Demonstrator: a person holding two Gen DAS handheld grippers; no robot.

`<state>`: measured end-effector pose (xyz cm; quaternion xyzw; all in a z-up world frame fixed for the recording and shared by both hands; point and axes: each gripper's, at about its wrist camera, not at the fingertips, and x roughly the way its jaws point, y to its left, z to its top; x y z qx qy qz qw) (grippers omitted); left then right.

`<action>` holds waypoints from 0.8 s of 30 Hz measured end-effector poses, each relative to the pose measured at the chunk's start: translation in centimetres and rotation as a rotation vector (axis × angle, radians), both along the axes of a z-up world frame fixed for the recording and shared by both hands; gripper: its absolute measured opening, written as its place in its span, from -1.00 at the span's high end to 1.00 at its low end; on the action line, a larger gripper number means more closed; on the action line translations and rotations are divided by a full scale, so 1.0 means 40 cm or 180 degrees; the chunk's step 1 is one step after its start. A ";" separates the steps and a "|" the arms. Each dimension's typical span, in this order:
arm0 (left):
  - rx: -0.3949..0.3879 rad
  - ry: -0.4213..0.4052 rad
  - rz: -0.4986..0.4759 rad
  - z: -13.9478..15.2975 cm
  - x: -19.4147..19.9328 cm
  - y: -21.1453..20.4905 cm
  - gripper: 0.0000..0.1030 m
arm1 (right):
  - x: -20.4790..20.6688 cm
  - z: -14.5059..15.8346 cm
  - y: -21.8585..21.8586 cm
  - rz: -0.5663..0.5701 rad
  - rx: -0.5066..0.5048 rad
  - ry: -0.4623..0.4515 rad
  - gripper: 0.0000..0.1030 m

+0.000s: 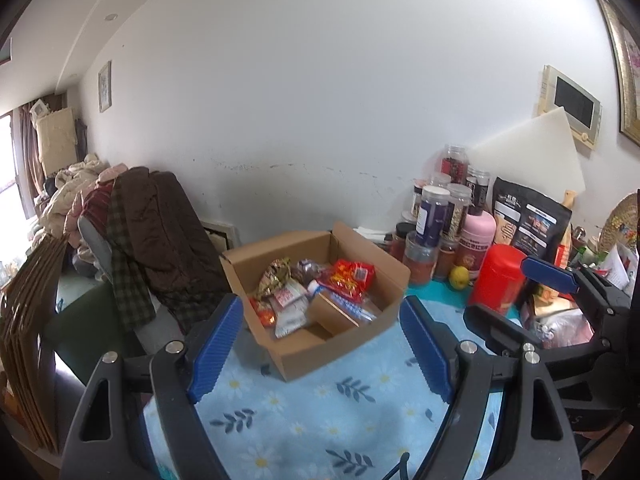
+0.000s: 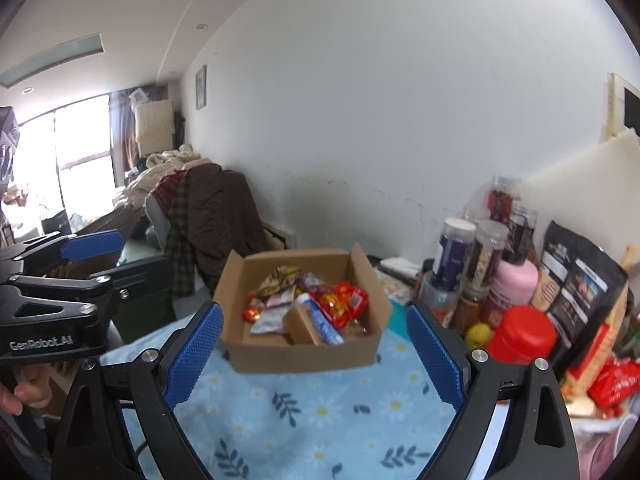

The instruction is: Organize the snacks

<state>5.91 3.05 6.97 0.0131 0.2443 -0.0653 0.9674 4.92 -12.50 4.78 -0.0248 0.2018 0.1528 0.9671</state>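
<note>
An open cardboard box (image 1: 352, 350) (image 2: 304, 356) sits on the blue flowered cloth (image 1: 320, 408), holding several snack packets. Among them are a red packet (image 1: 352, 280) (image 2: 346, 304), a gold wrapper (image 1: 274, 276) and a small brown carton (image 1: 332, 312). My left gripper (image 1: 320, 344) stands open just short of the box, with nothing between its blue pads. My right gripper (image 2: 316, 350) is open too, facing the same box from a little further right. Each gripper shows in the other's view: the right one (image 1: 496, 288) at the right edge, the left one (image 2: 116, 260) at the left, held by a hand (image 2: 24, 394).
Right of the box crowd jars (image 1: 432, 216), a pink bottle (image 1: 478, 240), a red canister (image 1: 500, 276), a yellow fruit (image 1: 459, 277) and a black pouch (image 1: 528, 220). More red packets (image 2: 612, 384) lie at the far right. A chair draped with clothes (image 1: 152, 232) stands left; cardboard sheets (image 1: 28, 340) lean there.
</note>
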 end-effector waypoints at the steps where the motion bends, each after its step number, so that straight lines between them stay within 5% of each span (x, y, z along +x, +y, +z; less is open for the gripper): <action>1: -0.0015 0.0014 0.0019 -0.007 -0.006 0.000 -0.57 | -0.006 -0.007 -0.003 0.0005 -0.0002 0.0005 -0.82; 24: -0.0081 0.0258 0.0459 -0.094 -0.034 0.016 -0.57 | -0.029 -0.078 -0.029 0.0200 0.0050 0.0158 -0.82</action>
